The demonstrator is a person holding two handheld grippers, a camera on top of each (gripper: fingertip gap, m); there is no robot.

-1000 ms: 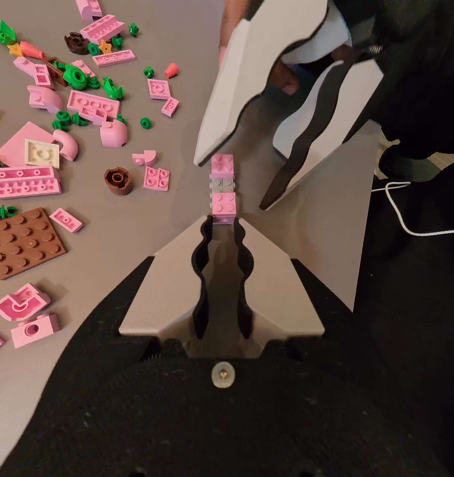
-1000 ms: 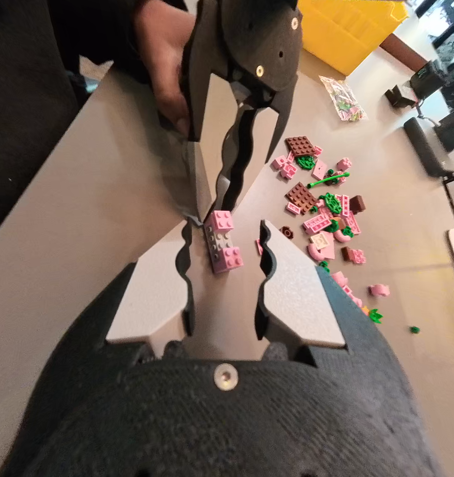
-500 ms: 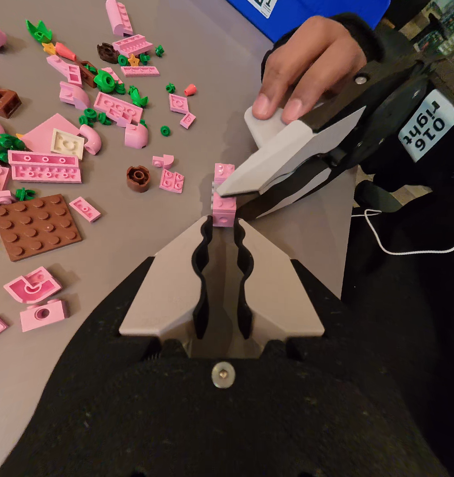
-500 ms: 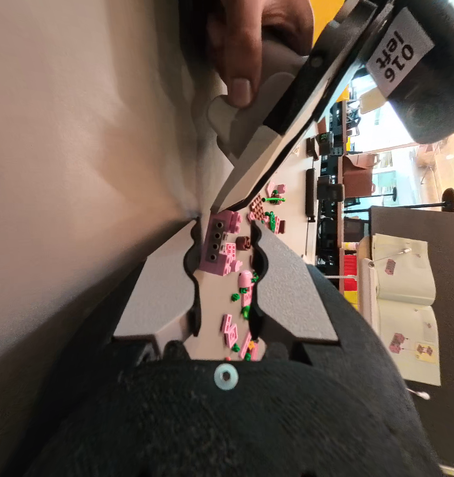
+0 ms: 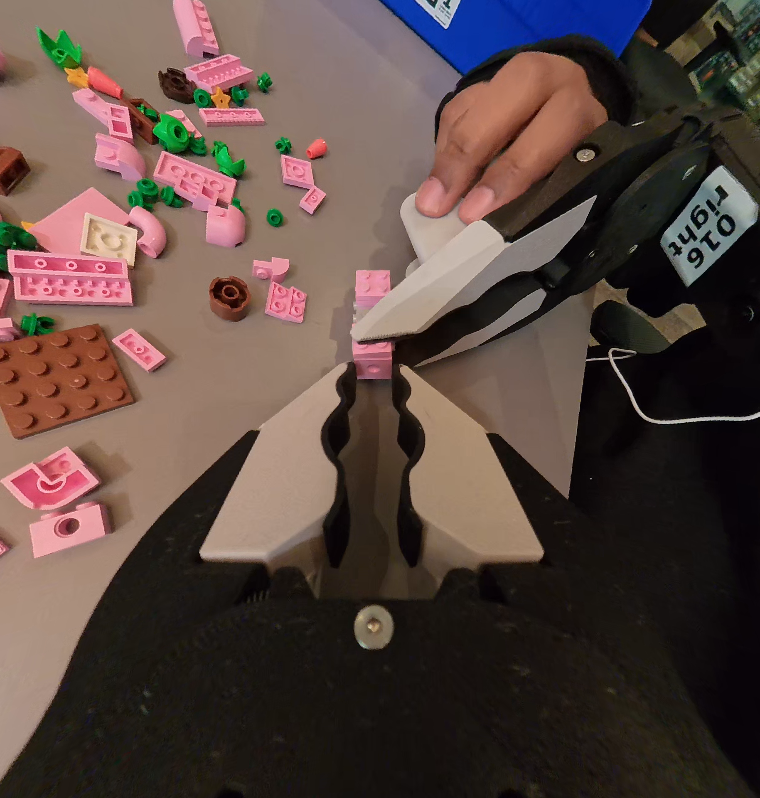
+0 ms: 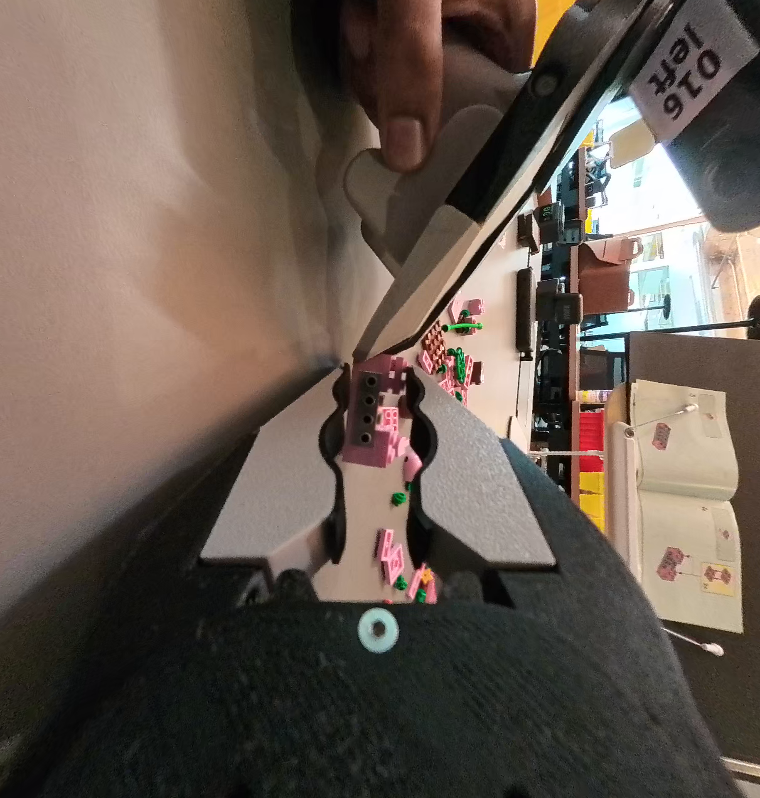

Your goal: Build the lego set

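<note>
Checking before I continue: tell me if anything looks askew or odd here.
Nothing stands out. Both grippers, left and right, grip the pink-and-grey brick assembly; loose pieces lie scattered on the grey table.

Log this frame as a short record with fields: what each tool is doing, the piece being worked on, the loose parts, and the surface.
left tool: shut on the near end of the pink-and-grey assembly
right tool: turned on its side, closing around the assembly's middle; contact unclear
pink-and-grey assembly: pink blocks at both ends, grey piece between
loose parts: brown plate, brown round piece, pink and green bits to the left
surface: grey table
</note>
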